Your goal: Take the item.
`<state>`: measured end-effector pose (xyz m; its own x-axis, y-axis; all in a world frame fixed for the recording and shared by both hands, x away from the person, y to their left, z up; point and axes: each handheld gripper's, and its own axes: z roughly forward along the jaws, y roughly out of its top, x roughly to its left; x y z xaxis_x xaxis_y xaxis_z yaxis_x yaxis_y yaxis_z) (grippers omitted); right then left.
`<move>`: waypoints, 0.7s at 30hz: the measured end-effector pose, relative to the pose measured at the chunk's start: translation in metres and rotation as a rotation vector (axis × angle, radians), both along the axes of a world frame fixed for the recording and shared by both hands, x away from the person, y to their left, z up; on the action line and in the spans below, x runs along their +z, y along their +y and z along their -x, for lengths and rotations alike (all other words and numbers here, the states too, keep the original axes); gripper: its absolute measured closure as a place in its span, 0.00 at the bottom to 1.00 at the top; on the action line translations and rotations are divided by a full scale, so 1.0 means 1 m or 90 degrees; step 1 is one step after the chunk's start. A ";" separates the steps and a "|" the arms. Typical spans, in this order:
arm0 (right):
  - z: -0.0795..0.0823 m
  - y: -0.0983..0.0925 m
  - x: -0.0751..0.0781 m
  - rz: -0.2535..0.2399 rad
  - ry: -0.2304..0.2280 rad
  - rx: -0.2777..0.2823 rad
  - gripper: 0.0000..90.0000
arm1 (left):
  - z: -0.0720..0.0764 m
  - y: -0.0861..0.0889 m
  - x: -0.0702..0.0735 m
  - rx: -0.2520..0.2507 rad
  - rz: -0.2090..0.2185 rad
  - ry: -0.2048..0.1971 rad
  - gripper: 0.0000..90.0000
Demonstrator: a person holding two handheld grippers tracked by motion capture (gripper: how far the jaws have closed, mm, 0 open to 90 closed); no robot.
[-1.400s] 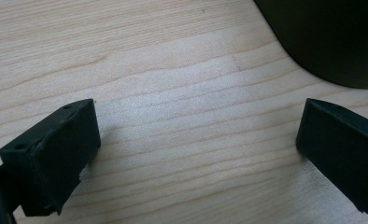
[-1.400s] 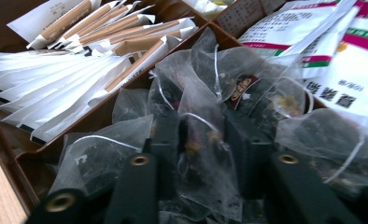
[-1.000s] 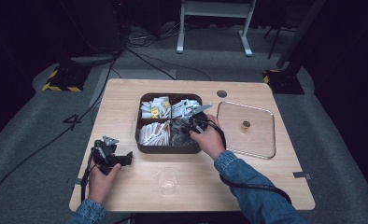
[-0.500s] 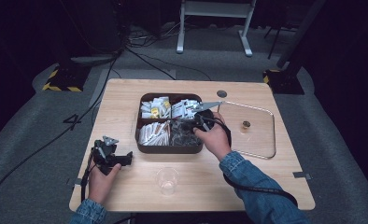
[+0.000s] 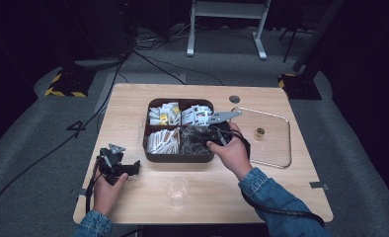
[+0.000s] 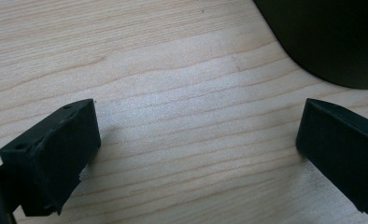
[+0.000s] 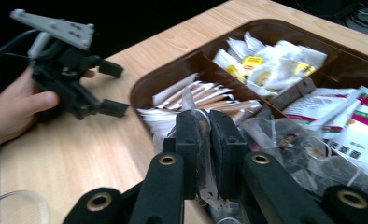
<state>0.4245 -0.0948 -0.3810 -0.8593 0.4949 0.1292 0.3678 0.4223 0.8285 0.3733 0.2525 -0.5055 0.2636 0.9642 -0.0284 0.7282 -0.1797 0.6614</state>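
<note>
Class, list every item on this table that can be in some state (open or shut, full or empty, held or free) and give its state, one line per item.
Left gripper: open, holding nothing, over bare wood.
Right gripper: shut on a clear plastic sachet.
Brown four-compartment plastic tray: uncovered, all compartments hold packets.
Clear rectangular lid with a small knob: off, lying flat beside the tray.
Clear plastic cup: upright, looks empty.

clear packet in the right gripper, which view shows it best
The right gripper view: the clear packet sits pinched between the right gripper fingers, close up. In the high view the hand covers it. The left gripper view faces bare table.
</note>
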 end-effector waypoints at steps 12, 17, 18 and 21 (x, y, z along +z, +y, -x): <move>0.025 0.002 0.012 -0.002 -0.014 0.031 0.92 | -0.002 0.000 0.000 -0.004 0.001 -0.001 0.00; 0.034 0.002 0.014 -0.002 -0.018 0.045 0.92 | -0.001 0.000 0.000 -0.004 0.000 -0.001 0.00; 0.036 0.002 0.014 -0.001 -0.018 0.049 0.92 | -0.001 0.000 0.000 -0.004 0.000 -0.002 0.00; 0.044 0.003 0.014 0.000 -0.020 0.062 0.92 | -0.001 0.000 0.000 -0.004 0.000 -0.002 0.00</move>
